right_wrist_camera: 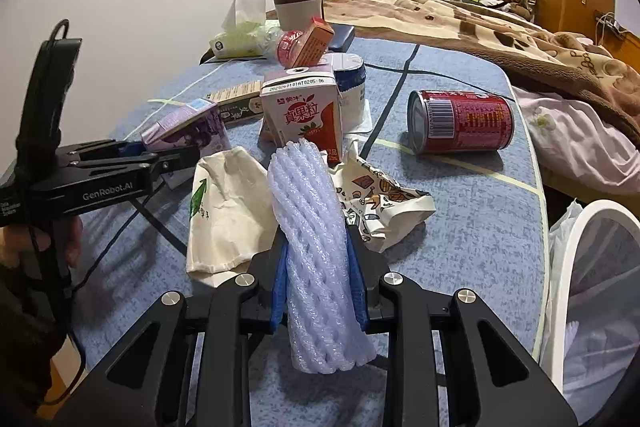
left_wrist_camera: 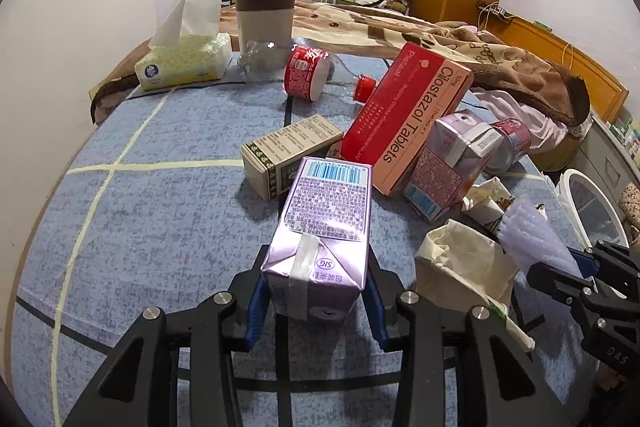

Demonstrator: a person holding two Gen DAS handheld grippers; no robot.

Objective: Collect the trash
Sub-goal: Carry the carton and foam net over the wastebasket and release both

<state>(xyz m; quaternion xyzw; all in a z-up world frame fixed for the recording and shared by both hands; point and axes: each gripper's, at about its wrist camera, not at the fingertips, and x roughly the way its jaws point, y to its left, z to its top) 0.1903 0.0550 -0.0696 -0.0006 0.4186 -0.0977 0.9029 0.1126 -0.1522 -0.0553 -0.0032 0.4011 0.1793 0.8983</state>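
Left tool (left_wrist_camera: 316, 301) is clamped on the purple milk carton (left_wrist_camera: 324, 227) at six o'clock of its view, low over the blue surface (left_wrist_camera: 160, 211); right tool (right_wrist_camera: 320, 267) pinches the white foam net (right_wrist_camera: 316, 247). Both pickups look made, so next comes the carry to the white bin (right_wrist_camera: 592, 267) at three o'clock, then letting go.

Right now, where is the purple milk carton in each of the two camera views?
Left wrist: the purple milk carton sits low centre, clamped in the left gripper.
Right wrist: the same carton shows at mid left, in that gripper's fingers.
Shared landmark: the brown-banded cup at the table's far end.
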